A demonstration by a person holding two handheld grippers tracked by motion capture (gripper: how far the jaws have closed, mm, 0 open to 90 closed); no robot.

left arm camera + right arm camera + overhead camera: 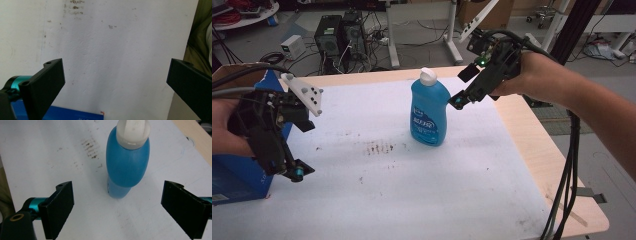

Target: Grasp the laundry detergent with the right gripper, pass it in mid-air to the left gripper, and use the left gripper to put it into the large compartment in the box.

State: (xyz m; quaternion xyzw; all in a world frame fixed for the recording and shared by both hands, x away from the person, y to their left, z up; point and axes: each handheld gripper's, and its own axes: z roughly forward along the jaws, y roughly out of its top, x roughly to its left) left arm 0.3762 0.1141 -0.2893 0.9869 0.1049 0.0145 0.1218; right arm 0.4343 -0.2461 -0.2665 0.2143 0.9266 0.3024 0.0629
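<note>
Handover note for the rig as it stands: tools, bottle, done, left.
Right tool: open, empty, hovering beside the blue bottle, apart from it.
Left tool: open, empty, over the white mat beside the blue box.
Bottle: upright mid-mat, white cap on.
Done: nothing gripped yet.
Left: probably close the right tool on the bottle's body.

Blue plastic bottle with a white flip cap (429,111) stands upright, cap shut, label facing front, mid-table on the white mat (412,190).
</note>
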